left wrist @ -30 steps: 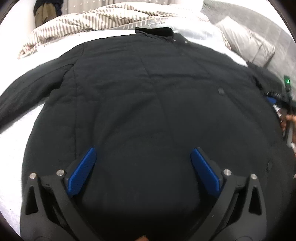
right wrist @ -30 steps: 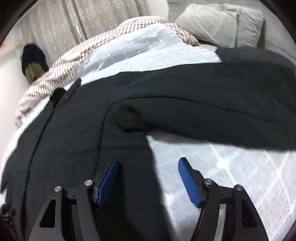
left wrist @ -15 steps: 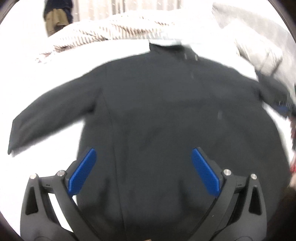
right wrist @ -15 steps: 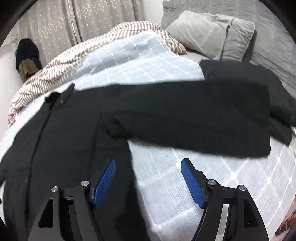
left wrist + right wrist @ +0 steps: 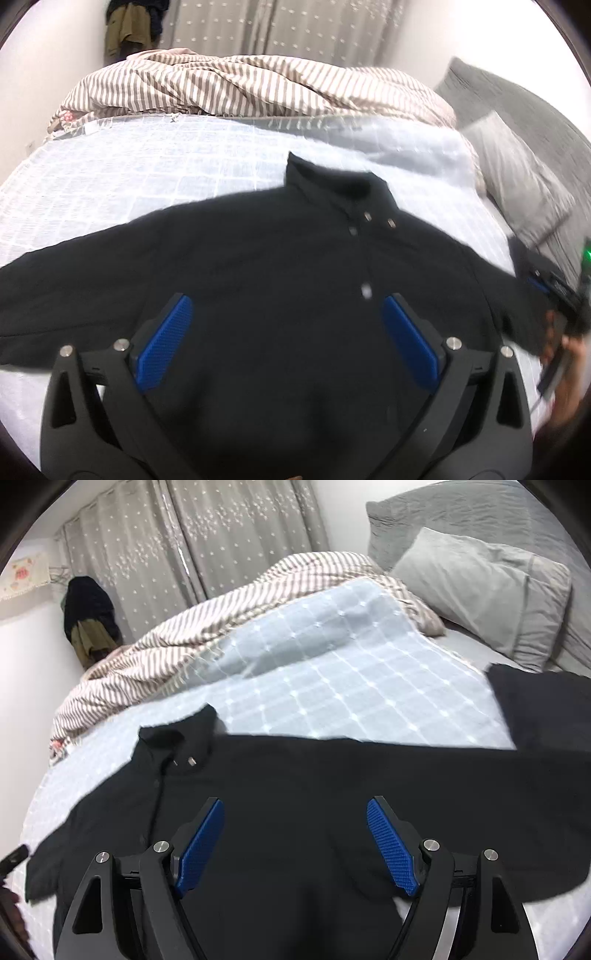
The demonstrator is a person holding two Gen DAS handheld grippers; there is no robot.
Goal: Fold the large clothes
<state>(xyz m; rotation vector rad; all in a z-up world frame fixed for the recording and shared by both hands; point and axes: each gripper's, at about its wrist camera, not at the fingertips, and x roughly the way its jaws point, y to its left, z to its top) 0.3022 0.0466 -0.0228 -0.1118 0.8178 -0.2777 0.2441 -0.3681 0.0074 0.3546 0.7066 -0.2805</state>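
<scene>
Hovering empty above the flat black quilted snap-front jacket point(image 5: 280, 280), the left hand-held gripper point(image 5: 286, 341) stood released while the right hand-held gripper point(image 5: 295, 843) was opening with nothing between its jaws, and a shallow pinch risked dragging the thick fabric askew.

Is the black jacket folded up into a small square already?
No, the black jacket lies spread flat on the light blue blanket with its sleeves stretched out to both sides.

Left gripper point(image 5: 288, 341) wide apart, right gripper point(image 5: 295, 843) opening, both empty
</scene>
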